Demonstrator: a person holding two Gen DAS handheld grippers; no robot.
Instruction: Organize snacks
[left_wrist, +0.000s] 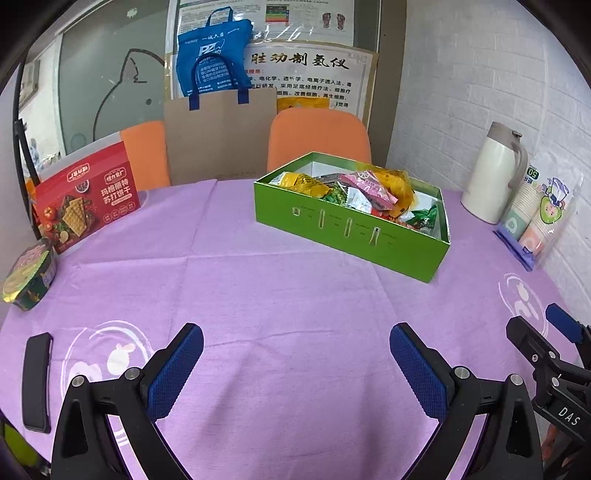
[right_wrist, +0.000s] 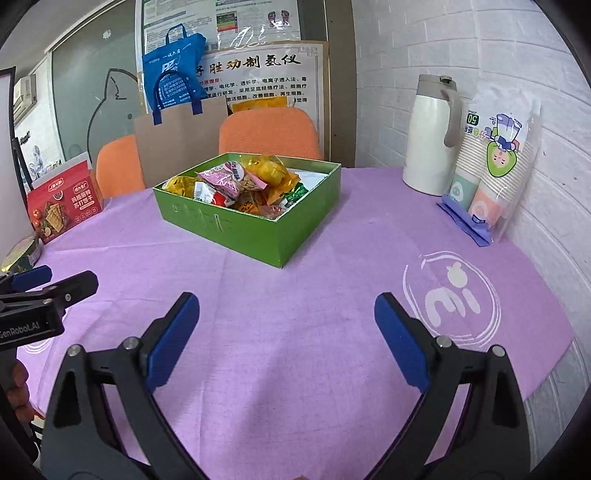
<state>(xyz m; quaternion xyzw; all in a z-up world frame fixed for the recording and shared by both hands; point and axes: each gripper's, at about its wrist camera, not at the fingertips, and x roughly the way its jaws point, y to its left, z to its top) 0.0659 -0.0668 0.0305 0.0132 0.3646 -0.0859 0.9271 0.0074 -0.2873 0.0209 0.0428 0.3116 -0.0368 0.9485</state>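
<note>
At the far left edge of the purple tablecloth (left_wrist: 295, 295) you have a black phone-like slab (left_wrist: 36, 382) lying flat, a round foil-lidded tub (left_wrist: 27, 273) beyond it, and a red cracker box (left_wrist: 86, 197) standing farther back. Your left gripper (left_wrist: 295, 369) hovers over bare cloth near you, its blue-padded fingers (left_wrist: 177, 369) spread wide and holding nothing. Ahead, toward the far middle, sits the green box (right_wrist: 236, 229), open-topped and heaped with wrapped snack packets (right_wrist: 240, 184). Your right gripper (right_wrist: 286, 343) is just beside the left one, its fingers equally wide apart, touching nothing. On the far right, against the white brick wall, stand a cream thermos jug (right_wrist: 430, 136) and a bagged sleeve of paper cups (right_wrist: 495, 166).
</note>
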